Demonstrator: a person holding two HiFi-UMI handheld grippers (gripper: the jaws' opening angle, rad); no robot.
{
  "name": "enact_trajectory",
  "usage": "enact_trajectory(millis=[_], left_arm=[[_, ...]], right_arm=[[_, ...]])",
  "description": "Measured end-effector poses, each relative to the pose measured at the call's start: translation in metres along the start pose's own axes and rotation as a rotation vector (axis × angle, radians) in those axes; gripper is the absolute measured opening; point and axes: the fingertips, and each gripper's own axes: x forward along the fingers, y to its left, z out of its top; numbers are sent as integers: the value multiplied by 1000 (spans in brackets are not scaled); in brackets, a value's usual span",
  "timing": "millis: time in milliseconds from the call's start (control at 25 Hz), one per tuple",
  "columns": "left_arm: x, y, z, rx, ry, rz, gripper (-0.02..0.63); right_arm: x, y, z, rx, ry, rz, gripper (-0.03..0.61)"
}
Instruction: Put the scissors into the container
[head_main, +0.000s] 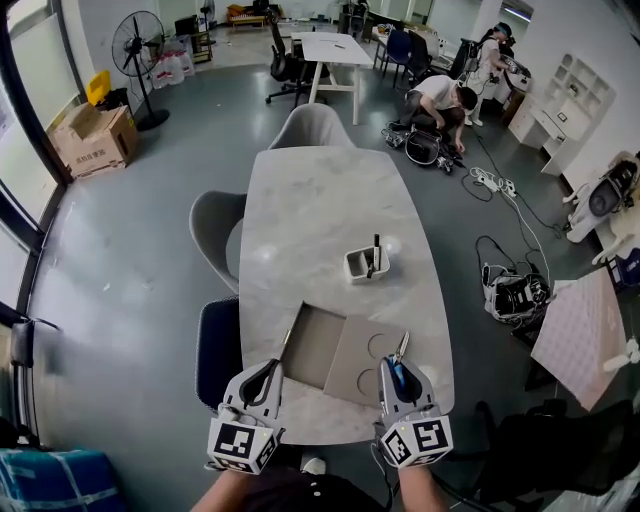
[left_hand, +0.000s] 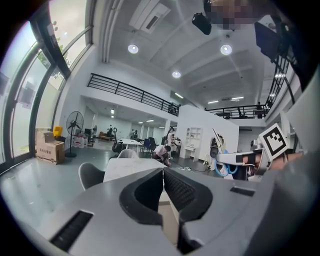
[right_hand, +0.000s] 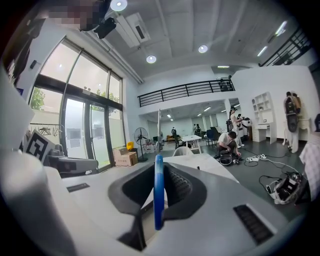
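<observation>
The scissors (head_main: 401, 350) have blue handles, and my right gripper (head_main: 399, 366) is shut on them near the table's front edge, with the blades pointing away from me. In the right gripper view the blue handle (right_hand: 158, 190) stands edge-on between the jaws and the thin blade rises above it. The white square container (head_main: 361, 271) sits at mid-table, well beyond both grippers, with a dark upright item (head_main: 375, 252) in it. My left gripper (head_main: 285, 345) is shut on nothing, to the left of the right one. In the left gripper view its pads (left_hand: 176, 186) meet.
A grey flat sheet (head_main: 345, 362) with round cut-outs lies on the marble table (head_main: 300, 200) just ahead of both grippers. Grey chairs (head_main: 212, 225) stand at the table's left and far end. A person (head_main: 440, 100) crouches among cables on the floor at the far right.
</observation>
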Motion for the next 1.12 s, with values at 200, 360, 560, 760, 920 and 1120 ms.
enact_trajectory(millis=[200,360,560,760,920,1120], left_arm=[[7,2,-11,-17,32,5,17],[15,10,-20,-23,45,5,17],[27,22,-38,-39,81,11,17],[45,36,-57,-58,122,10,17],[58,47,-70,-81,156,7,17],[71,58,-86,-101,193,-2,16]], right_arm=[[17,3,-12,-108,51,41,41],[40,11,-30,-261,115,83,41],[67,22,-69,-491,268,171,41],[94,27,-106,-758,362,254,41],[112,31,-133,-897,402,342,41],[127,35,-169,-1189,413,507,41]])
